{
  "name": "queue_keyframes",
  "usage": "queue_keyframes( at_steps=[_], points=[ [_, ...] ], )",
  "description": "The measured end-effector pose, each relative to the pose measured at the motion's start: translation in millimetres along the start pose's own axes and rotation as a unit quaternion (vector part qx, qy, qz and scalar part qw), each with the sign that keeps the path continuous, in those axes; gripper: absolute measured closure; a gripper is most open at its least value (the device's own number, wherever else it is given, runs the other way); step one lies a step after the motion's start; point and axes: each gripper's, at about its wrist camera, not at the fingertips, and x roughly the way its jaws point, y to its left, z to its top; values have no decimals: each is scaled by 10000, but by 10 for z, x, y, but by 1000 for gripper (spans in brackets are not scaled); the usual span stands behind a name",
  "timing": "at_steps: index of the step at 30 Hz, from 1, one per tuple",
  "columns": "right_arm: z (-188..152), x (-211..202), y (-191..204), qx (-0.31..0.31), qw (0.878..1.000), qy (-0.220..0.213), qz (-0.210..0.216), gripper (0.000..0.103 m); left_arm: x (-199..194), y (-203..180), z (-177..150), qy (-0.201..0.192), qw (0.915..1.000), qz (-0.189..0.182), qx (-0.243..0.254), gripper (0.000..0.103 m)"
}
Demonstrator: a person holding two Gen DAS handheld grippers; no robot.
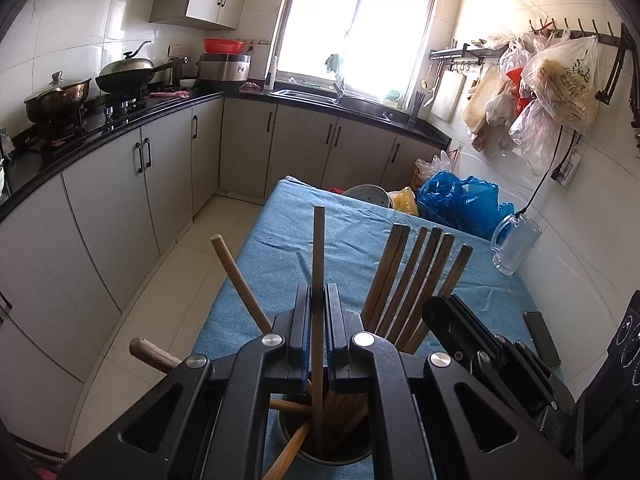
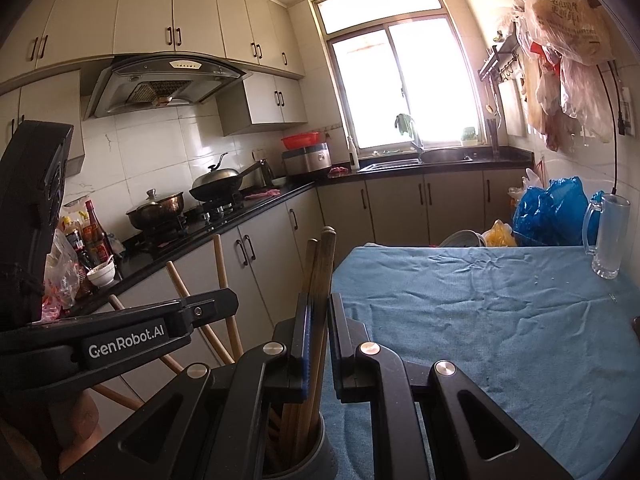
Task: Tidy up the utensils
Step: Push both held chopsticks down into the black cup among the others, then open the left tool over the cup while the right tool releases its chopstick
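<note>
Risk first: left gripper (image 1: 319, 312) has its fingers clamped on a single chopstick (image 1: 319, 248), which stands nearly upright with its lower end inside the holder (image 1: 320, 452). If the grip shifts, the stick could tilt and lever against the others; a sideways pull could tip the holder, which sits near the front edge of the blue-clothed worktop (image 1: 352, 232).

Right gripper (image 2: 319, 320): fingers close around the dark chopstick bundle (image 2: 320, 264), looks like pinching but contact is hard to confirm from this angle. Two grippers crowd one small holder, so a finger collision is plausible.

Count, left wrist view:
- 1 holder
- 1 gripped chopstick
- about 6 dark chopsticks (image 1: 416, 276) fanned right
- 1 light stick (image 1: 240, 276) leaning left, plus a thicker wooden handle (image 1: 154, 354)
- 1 glass mug (image 1: 516, 244), well apart at the far right
</note>
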Motion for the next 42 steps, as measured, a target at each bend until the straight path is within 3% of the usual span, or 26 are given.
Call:
queue_keyframes(
  at_steps=[17, 21, 25, 26, 29, 40, 42],
  points=[
    [-22, -30, -82, 135, 9999, 99, 32, 91, -19, 36, -11, -15, 10000, 46, -19, 97],
    [-21, -72, -105, 214, 9997, 73, 0, 68, -94, 90, -42, -15, 9999, 48, -102, 97],
    [9, -167, -134, 288, 9996, -14, -18, 57, -197, 110, -70, -21, 9999, 78, -144, 96],
    [18, -184, -136, 297, 9995, -33, -25, 55, -220, 110, -75, -14, 9998, 77, -162, 91],
    [39, -275, -168, 336, 9994, -93, -50, 50, -313, 94, -86, -61, 9997, 93, -218, 66],
    [-38, -676, -489, 594, 9972, -159, -417, 43, -800, -73, -171, -353, 9986, 256, -311, 41],
    [-68, -767, -529, 595, 9969, -164, -479, 43, -875, -139, -203, -383, 9984, 296, -295, 30]
  ],
)
